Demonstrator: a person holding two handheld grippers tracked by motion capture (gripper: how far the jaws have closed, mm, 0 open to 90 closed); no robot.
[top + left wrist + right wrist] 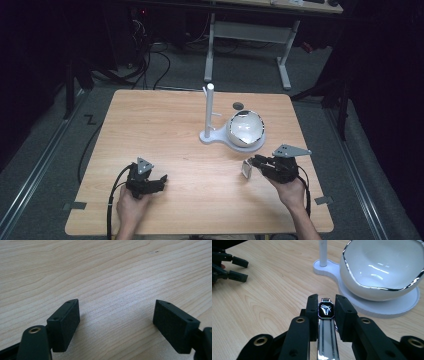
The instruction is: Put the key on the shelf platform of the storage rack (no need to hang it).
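Wristwatch [326, 310] clamped in right gripper [326, 312], lifted clear; drop into white bowl [384, 267] on stand pending. Left gripper [116, 317] open, empty.

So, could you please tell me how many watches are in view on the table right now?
1. The watch is clamped between the jaws of the right gripper, just in front of the white bowl on its stand. More could be hidden inside the bowl.
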